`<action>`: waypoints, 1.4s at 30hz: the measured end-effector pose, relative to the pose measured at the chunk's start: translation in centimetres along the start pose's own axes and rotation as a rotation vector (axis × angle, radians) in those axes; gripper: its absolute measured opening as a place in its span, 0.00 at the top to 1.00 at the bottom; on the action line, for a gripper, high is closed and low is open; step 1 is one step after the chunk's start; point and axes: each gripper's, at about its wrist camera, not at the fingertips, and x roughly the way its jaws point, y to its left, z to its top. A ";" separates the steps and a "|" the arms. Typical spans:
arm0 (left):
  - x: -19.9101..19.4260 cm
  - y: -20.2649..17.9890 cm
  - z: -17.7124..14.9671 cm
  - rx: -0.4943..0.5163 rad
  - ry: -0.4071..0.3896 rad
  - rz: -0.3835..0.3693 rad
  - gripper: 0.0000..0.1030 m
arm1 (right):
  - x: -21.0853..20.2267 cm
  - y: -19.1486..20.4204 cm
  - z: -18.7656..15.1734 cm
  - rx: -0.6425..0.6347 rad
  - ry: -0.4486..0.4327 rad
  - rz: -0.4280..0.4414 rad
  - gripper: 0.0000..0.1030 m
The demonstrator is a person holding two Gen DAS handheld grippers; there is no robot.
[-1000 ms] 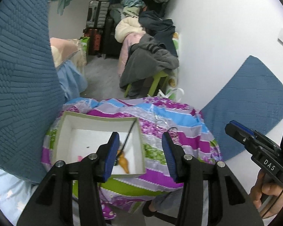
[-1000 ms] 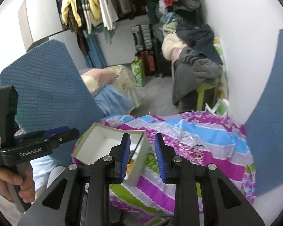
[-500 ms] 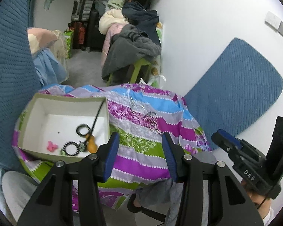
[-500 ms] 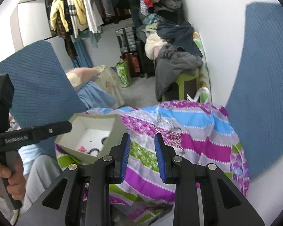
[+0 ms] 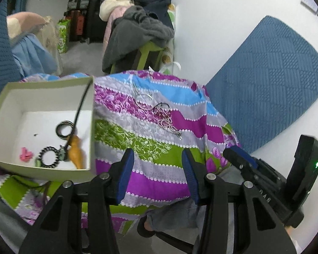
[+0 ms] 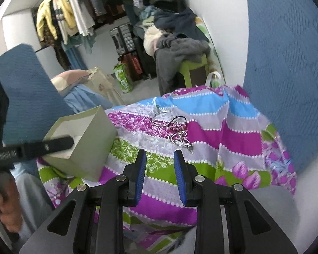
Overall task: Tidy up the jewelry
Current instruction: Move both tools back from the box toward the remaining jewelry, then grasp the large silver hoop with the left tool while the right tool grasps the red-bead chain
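A pale green open box [image 5: 89, 97] stands on the striped cloth [image 5: 159, 169] at the left; it also shows in the right wrist view [image 6: 89, 135]. Inside lie a black ring [image 5: 64, 128], a beaded bracelet [image 5: 49, 157], a pink clip [image 5: 25, 154] and an orange pendant on a black cord [image 5: 76, 151]. A silver hoop [image 5: 145, 101] and a tangle of bead chains [image 5: 168, 121] lie loose on the cloth right of the box; the tangle also shows in the right wrist view [image 6: 179, 134]. My left gripper [image 5: 158, 158] is open and empty. My right gripper [image 6: 160, 163] is open and empty, short of the chains.
Blue quilted cushions [image 5: 269, 80] lean on the white wall at the right and stand at the left [image 6: 21, 80]. Behind the cloth stand a green stool piled with clothes [image 5: 137, 38], suitcases [image 6: 127, 42] and a clothes rack [image 6: 70, 21].
Both grippers have drawn back and risen, so the box contents and loose chains are in fuller view. The right gripper's jaws have opened a little wider. No item has moved.
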 end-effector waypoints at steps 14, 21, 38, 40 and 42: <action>8.0 0.7 1.7 -0.065 0.064 0.021 0.56 | 7.9 -4.7 2.2 0.067 0.069 0.075 0.76; 12.7 1.0 4.3 -0.084 0.064 0.057 0.61 | 13.0 -6.5 3.5 0.102 0.139 0.137 0.79; 21.9 2.2 9.9 0.011 0.088 0.241 0.76 | 17.9 -9.2 4.3 0.138 0.220 0.151 0.81; 22.7 2.1 10.1 0.048 0.101 0.273 0.80 | 18.1 -9.2 4.4 0.137 0.222 0.156 0.81; 23.4 2.1 10.2 0.062 0.116 0.277 0.82 | 18.4 -9.2 4.5 0.129 0.225 0.152 0.81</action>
